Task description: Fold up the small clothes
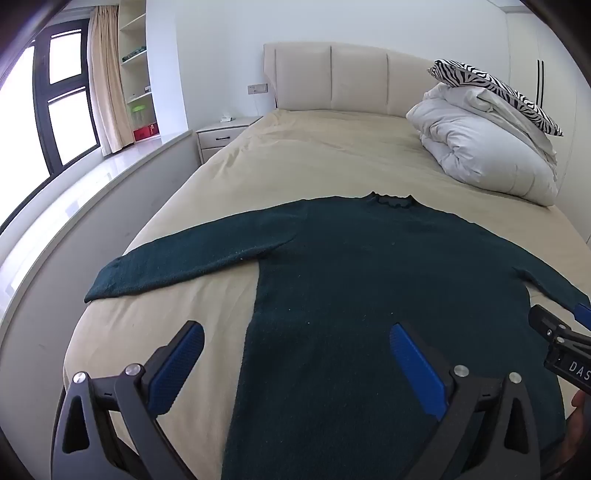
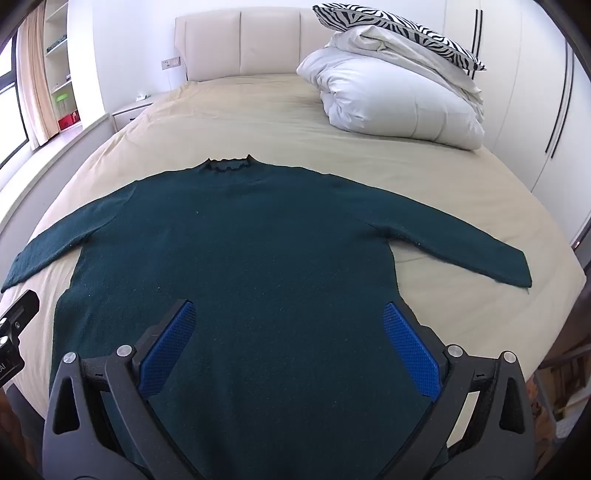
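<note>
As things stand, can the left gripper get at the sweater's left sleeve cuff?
Probably yes. The left gripper hangs open over the sweater near its lower left edge, holding nothing. The left sleeve lies flat and spread out on the bed, with only bare sheet between the two.

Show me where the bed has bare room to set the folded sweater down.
The widest bare sheet lies between the sweater collar and the headboard, left of the duvet. Smaller patches sit under each sleeve. The far right corner is crowded: duvet with a striped pillow on top.
</note>
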{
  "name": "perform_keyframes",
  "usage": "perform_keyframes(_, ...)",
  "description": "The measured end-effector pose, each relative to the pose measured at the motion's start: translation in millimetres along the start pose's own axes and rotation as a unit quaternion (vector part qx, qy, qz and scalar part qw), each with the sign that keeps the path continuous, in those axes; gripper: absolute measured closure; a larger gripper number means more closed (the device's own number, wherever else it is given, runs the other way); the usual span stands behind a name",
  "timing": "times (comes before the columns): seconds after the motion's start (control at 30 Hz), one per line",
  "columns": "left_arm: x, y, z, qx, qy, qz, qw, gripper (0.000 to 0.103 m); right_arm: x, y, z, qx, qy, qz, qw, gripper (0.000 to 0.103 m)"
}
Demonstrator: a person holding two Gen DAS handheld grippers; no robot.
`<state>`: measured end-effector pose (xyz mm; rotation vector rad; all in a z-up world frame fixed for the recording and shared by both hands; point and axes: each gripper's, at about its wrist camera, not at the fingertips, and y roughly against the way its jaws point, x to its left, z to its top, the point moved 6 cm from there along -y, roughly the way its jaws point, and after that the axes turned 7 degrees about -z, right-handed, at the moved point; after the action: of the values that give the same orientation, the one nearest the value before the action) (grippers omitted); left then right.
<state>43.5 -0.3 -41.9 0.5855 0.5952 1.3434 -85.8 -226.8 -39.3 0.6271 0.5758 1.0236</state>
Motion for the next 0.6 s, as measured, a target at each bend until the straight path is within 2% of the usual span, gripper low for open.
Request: perform_keyframes(0.6,5.0,-2.1,-3.4,0.002,0.001,0.0,1.0,0.0,2.0,-0.9,-0.7,0.002,0.0,0.004,1.0,0.0)
